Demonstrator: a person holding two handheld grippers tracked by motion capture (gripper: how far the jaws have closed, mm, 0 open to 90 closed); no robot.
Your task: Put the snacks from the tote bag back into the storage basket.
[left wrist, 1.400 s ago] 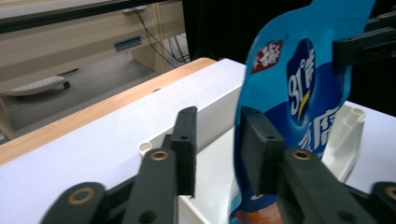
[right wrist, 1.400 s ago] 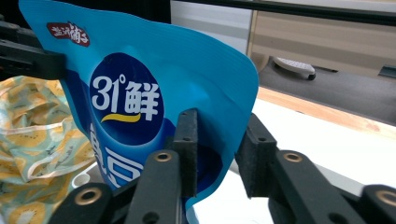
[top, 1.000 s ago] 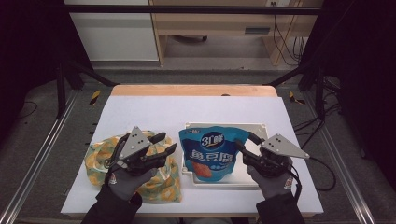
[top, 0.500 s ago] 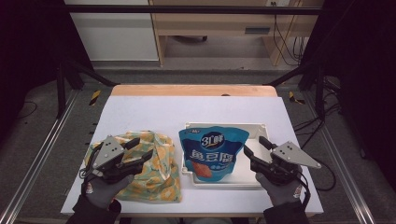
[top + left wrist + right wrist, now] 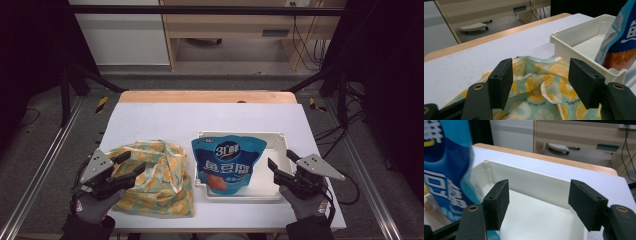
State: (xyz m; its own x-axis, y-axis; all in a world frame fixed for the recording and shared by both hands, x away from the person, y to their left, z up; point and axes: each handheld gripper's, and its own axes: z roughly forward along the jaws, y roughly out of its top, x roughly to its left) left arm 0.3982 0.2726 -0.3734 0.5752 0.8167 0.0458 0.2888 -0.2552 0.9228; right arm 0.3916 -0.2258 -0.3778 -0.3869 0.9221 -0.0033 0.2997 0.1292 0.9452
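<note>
A lemon-print cloth bag (image 5: 157,180) lies flat at the table's front left. My left gripper (image 5: 129,163) hovers at the cloth's left edge. Its jaws have just been opening and stand open above the fabric (image 5: 541,86), pressing nothing. A blue snack bag (image 5: 227,162) leans in the left part of a white tray (image 5: 280,137). My right gripper (image 5: 281,161) is at the tray's near right corner. Its jaws have also just been opening and now stand open over the bare tray floor (image 5: 536,195), with the snack bag (image 5: 446,170) to their left.
The white table (image 5: 210,117) has a wooden strip along its far edge. Metal frame rails run along both sides. In the left gripper view the tray (image 5: 579,35) and the snack bag (image 5: 621,42) stand to the right, beyond the cloth.
My left gripper moved left from the cloth's middle to its left edge and opened; the cloth now lies flatter. My right gripper drew back to the right, away from the snack bag, and opened wider.
</note>
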